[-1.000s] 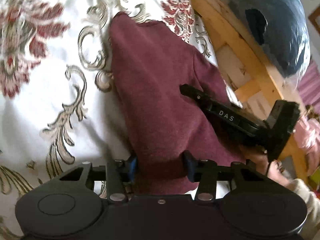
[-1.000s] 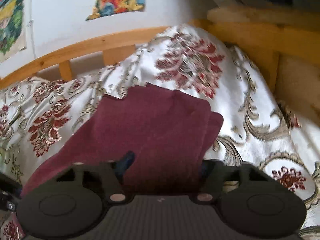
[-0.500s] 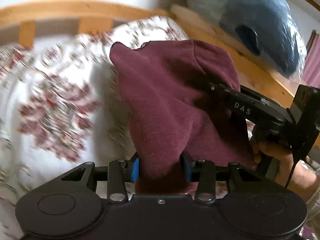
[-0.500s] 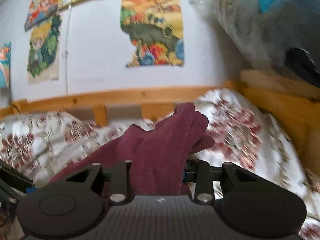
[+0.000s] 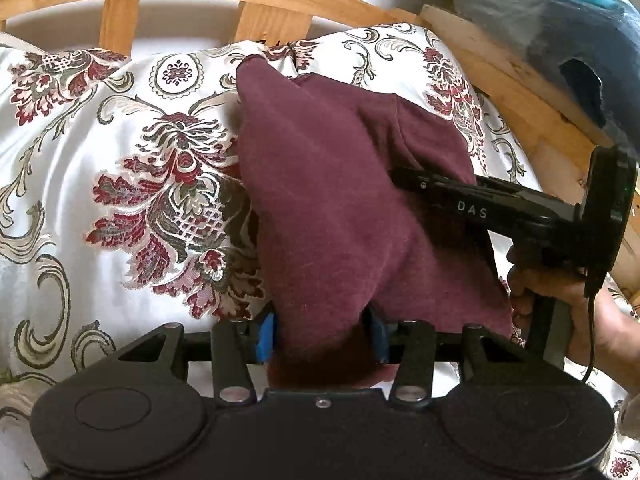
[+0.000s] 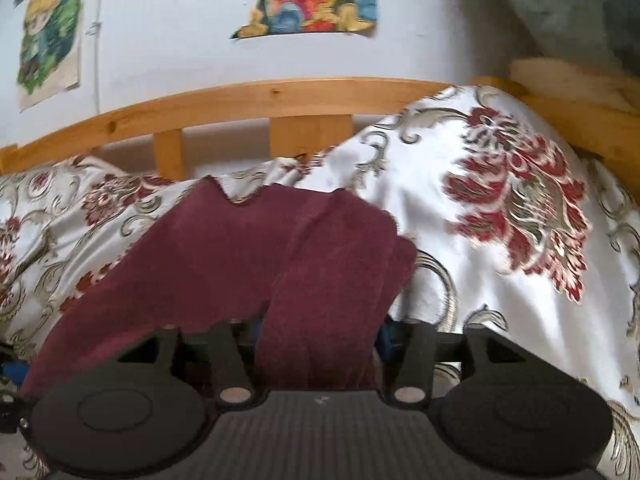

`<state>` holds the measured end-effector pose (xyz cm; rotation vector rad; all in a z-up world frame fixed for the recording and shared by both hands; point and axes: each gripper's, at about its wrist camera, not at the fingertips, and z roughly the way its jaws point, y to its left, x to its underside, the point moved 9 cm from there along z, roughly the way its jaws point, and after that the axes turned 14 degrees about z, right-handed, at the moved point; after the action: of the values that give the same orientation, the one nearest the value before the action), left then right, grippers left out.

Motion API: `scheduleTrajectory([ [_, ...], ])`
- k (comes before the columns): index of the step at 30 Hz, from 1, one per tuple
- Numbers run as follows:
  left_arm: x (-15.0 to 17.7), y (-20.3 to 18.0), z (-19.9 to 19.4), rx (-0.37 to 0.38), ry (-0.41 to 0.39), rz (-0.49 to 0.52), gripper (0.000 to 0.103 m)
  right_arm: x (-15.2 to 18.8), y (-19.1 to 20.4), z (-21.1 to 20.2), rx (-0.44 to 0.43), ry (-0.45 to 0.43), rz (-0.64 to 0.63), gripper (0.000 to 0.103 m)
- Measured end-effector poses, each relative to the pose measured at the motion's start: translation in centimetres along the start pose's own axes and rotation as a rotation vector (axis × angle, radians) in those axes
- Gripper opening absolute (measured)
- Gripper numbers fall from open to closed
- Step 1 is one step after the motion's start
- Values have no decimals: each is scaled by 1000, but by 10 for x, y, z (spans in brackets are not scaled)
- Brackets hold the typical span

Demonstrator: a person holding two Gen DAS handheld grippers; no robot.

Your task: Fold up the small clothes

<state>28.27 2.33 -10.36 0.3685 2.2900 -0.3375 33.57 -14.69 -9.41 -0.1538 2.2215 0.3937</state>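
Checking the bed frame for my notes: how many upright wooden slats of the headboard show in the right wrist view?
2: a narrow slat on the left and a wider slat nearer the middle, both under the headboard rail. The bedspread may hide others.

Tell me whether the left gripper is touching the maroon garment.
Touching. The left wrist view shows the maroon garment bunched between the left gripper, its blue pads pressed against the cloth on both sides.

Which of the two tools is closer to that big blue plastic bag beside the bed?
Right. The right tool grips the maroon cloth on the side toward the bag; the left tool grips the cloth farther away.
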Motion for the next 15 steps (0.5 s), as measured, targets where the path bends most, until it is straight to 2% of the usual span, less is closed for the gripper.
scheduleTrajectory([
  [4,2,1,0,-1,3,-7,55,0,-5,-6,6,-10,24,69],
  [6,2,0,0,0,4,-12,55,0,-7,-9,20,-15,38,82],
  [7,2,0,0,-1,5,-16,56,1,-8,-11,25,-15,45,84],
  [11,0,-1,-1,-10,6,-17,67,-1,-15,-23,40,-29,88,97],
  [15,-1,0,-4,-41,-2,-18,84,-3,-22,-36,43,-46,125,103],
])
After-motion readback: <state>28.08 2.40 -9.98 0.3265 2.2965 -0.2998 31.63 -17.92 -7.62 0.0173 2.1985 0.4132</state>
